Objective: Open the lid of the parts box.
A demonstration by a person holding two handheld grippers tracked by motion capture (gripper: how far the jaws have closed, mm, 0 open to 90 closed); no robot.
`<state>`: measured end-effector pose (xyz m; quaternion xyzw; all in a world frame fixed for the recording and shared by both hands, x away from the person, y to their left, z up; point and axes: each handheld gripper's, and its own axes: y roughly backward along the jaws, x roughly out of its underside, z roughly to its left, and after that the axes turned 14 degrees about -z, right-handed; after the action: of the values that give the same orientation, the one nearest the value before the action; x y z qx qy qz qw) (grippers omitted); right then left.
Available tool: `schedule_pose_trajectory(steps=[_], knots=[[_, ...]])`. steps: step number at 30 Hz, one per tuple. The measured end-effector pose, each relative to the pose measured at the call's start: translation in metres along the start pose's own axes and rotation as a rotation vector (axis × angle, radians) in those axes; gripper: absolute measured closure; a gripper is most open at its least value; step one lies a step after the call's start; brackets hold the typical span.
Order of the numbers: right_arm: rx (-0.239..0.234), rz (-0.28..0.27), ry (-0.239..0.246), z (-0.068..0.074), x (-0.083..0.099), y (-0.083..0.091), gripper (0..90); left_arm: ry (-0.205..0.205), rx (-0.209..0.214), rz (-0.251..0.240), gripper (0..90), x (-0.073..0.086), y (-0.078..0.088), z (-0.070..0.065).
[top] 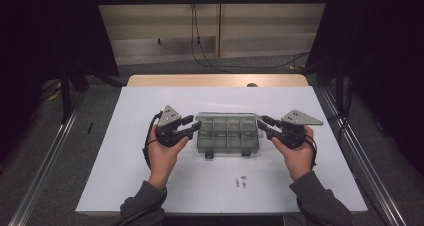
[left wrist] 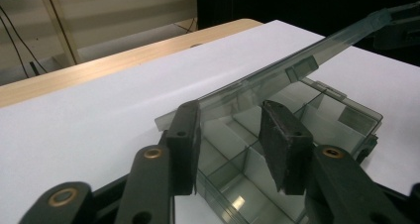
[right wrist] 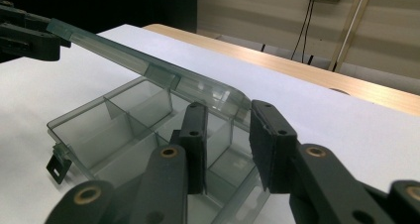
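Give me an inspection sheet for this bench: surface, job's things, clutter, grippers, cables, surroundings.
Surface: white sheet over a wooden table.
Job's things: clear divided box, lid raised at a slant; compartments look empty.
Clutter: small metal bits near the front edge.
Grippers: left hand-held gripper and right hand-held gripper at the box's two ends, jaws around the lid's end corners; contact unclear.
Cables: black cable at the left hand; wall cables to a socket.
Surroundings: dark curtains, floor rails.
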<state>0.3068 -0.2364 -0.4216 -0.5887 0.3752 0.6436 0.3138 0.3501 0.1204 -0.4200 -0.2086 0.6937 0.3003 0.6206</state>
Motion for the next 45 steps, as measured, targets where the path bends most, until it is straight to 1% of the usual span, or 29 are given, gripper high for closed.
schedule_pose_trajectory(steps=[4, 5, 7, 9, 10, 13, 14, 15, 17, 19, 21, 22, 23, 24, 25, 26, 27, 28, 29, 30, 32, 34, 35, 36, 37, 39, 40, 43, 45], knots=[[0.000, -0.006, 0.016, -0.002, -0.005, -0.002, 72.0, -0.012, 0.004, -0.003, 65.2, -0.003, -0.003, 0.000], [0.004, -0.007, 0.013, -0.002, -0.006, -0.002, 72.3, -0.017, 0.001, -0.007, 65.4, -0.003, -0.005, 0.001], [0.003, -0.010, 0.015, -0.003, -0.008, -0.003, 73.7, -0.010, -0.004, -0.008, 67.3, -0.004, -0.005, 0.001], [0.010, -0.012, 0.008, -0.004, -0.008, -0.003, 74.3, -0.009, -0.010, -0.008, 72.0, -0.005, -0.007, 0.003], [0.011, -0.014, 0.004, -0.005, -0.008, -0.003, 75.9, -0.017, -0.014, -0.008, 72.0, -0.005, -0.007, 0.005], [0.017, -0.018, -0.005, -0.005, -0.009, -0.004, 77.6, -0.006, -0.028, -0.015, 75.8, -0.007, -0.008, 0.006], [0.025, -0.021, -0.012, -0.005, -0.009, -0.004, 78.2, 0.007, -0.035, -0.014, 78.0, -0.007, -0.009, 0.006], [0.029, -0.022, -0.017, -0.005, -0.009, -0.004, 78.8, 0.013, -0.029, -0.018, 79.9, -0.007, -0.009, 0.007], [0.039, -0.028, -0.027, -0.005, -0.009, -0.005, 80.3, 0.013, -0.049, -0.006, 81.8, -0.009, -0.009, 0.007], [0.053, -0.029, -0.024, -0.005, -0.009, -0.006, 81.9, 0.021, -0.047, -0.012, 82.8, -0.009, -0.010, 0.008], [0.065, -0.033, -0.025, -0.005, -0.010, -0.007, 83.0, 0.025, -0.061, -0.003, 85.4, -0.011, -0.010, 0.008], [0.066, -0.034, -0.022, -0.006, -0.010, -0.008, 83.4, 0.041, -0.064, -0.015, 85.7, -0.011, -0.011, 0.007], [0.068, -0.035, -0.020, -0.006, -0.010, -0.008, 83.9, 0.029, -0.058, -0.008, 85.8, -0.012, -0.011, 0.008], [0.073, -0.039, -0.021, -0.006, -0.011, -0.009, 84.2, 0.031, -0.064, -0.005, 85.9, -0.012, -0.011, 0.008], [0.077, -0.039, -0.027, -0.006, -0.012, -0.009, 84.4, 0.037, -0.059, -0.011, 86.0, -0.013, -0.012, 0.009], [0.079, -0.040, -0.026, -0.006, -0.012, -0.010, 84.6, 0.045, -0.073, -0.015, 86.1, -0.013, -0.013, 0.008], [0.082, -0.043, -0.024, -0.007, -0.012, -0.011, 85.0, 0.029, -0.071, 0.000, 86.1, -0.014, -0.012, 0.009], [0.082, -0.044, -0.030, -0.007, -0.013, -0.011, 85.5, 0.046, -0.071, -0.018, 86.2, -0.014, -0.014, 0.008], [0.083, -0.044, -0.031, -0.007, -0.013, -0.011, 85.9, 0.033, -0.071, -0.007, 86.1, -0.015, -0.014, 0.009], [0.085, -0.044, -0.031, -0.008, -0.013, -0.011, 86.2, 0.040, -0.073, -0.013, 86.0, -0.015, -0.015, 0.009], [0.089, -0.051, -0.043, -0.008, -0.014, -0.013, 86.4, 0.042, -0.074, -0.016, 83.3, -0.016, -0.016, 0.009], [0.096, -0.049, -0.040, -0.008, -0.014, -0.014, 86.5, 0.038, -0.078, -0.009, 80.9, -0.017, -0.018, 0.009], [0.092, -0.048, -0.037, -0.009, -0.014, -0.014, 86.5, 0.047, -0.083, -0.013, 80.1, -0.017, -0.019, 0.009], [0.092, -0.047, -0.039, -0.010, -0.015, -0.014, 86.6, 0.026, -0.080, -0.001, 80.3, -0.018, -0.019, 0.010], [0.091, -0.047, -0.036, -0.010, -0.015, -0.014, 86.6, 0.041, -0.084, -0.014, 80.6, -0.018, -0.020, 0.010], [0.094, -0.045, -0.040, -0.010, -0.015, -0.015, 86.7, 0.036, -0.094, -0.007, 82.1, -0.019, -0.021, 0.011], [0.092, -0.048, -0.039, -0.010, -0.015, -0.016, 86.8, 0.053, -0.096, -0.016, 83.6, -0.019, -0.022, 0.011], [0.100, -0.050, -0.038, -0.010, -0.016, -0.017, 86.8, 0.046, -0.114, -0.001, 84.6, -0.022, -0.023, 0.011], [0.102, -0.052, -0.033, -0.011, -0.016, -0.018, 86.9, 0.050, -0.118, -0.003, 85.5, -0.023, -0.024, 0.011]])
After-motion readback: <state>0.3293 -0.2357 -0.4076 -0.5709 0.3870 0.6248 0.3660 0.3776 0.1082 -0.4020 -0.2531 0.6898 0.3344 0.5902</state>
